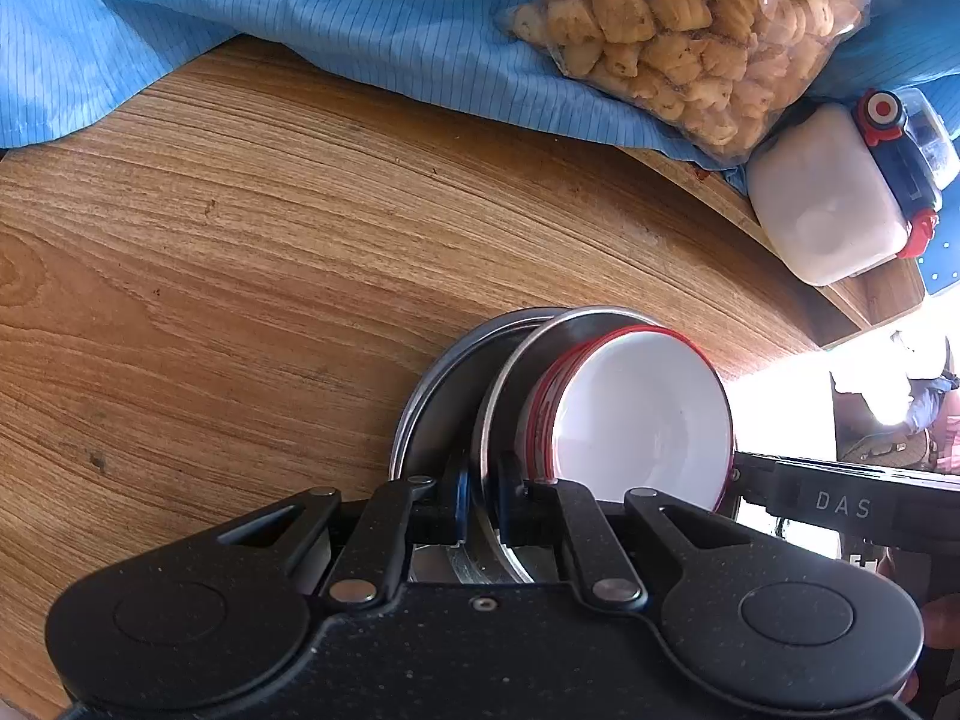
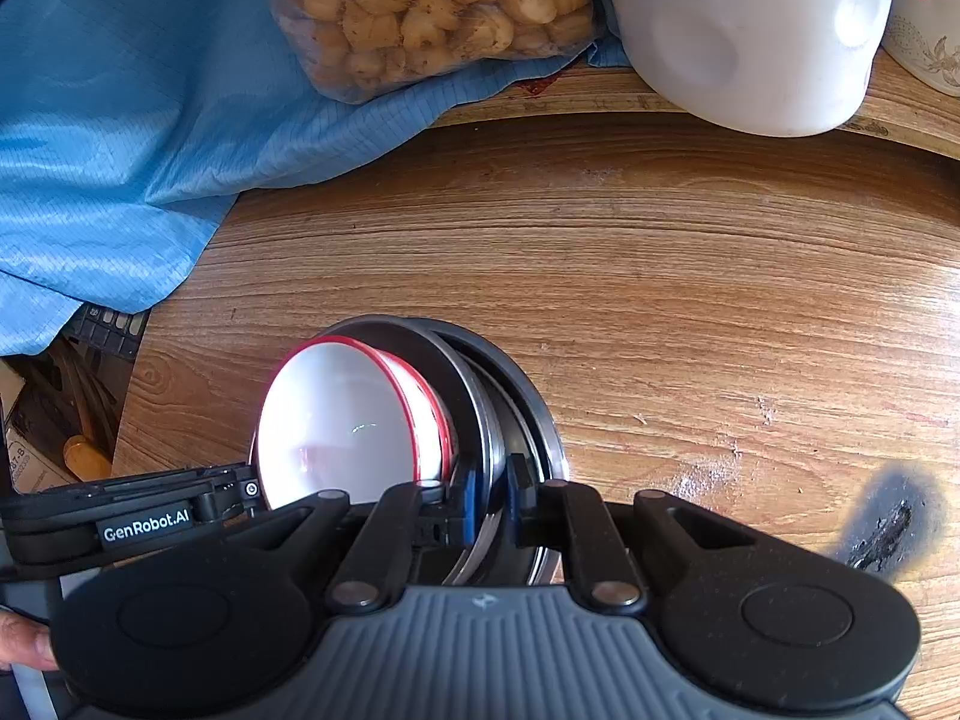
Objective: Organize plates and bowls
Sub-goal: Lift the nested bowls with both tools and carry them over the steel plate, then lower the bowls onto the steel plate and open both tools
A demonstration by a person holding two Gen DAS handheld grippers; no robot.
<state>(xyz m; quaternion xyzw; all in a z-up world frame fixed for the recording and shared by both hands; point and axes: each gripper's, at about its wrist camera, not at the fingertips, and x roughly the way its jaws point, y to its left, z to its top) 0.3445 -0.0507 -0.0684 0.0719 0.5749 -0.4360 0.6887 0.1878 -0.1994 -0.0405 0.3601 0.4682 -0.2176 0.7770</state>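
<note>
Nearest in both wrist views, the two claws pinch opposite sides of the same stack of dishes: the left gripper (image 1: 480,495) is clamped tight on the thin rim of a steel plate (image 1: 501,396), and the right gripper (image 2: 492,495) is clamped the same way on the rim at the other side, a grip from both ends that looks meant to carry the whole pile level as one load. There are two steel plates, round, shallow and shiny, the second steel plate (image 1: 432,384) sitting under the first and slid a little off centre. Nested on top lie the bowls (image 1: 636,414), glossy white inside with a thin red rim, stacked so closely that only their red edges show at the side. The stack hangs just above the near part of the table (image 1: 240,252), a round top of pale wood with strong curved grain and a dark burn mark (image 2: 888,528) close to the right claw. Toward the far edge a blue cloth (image 1: 270,18), thin and finely checked, lies crumpled, and on it rests a clear bag of snacks (image 1: 678,24), lumpy and golden brown. Beside that, at the far right edge, a white plastic jug (image 1: 828,198) with a red cap lies on its side
</note>
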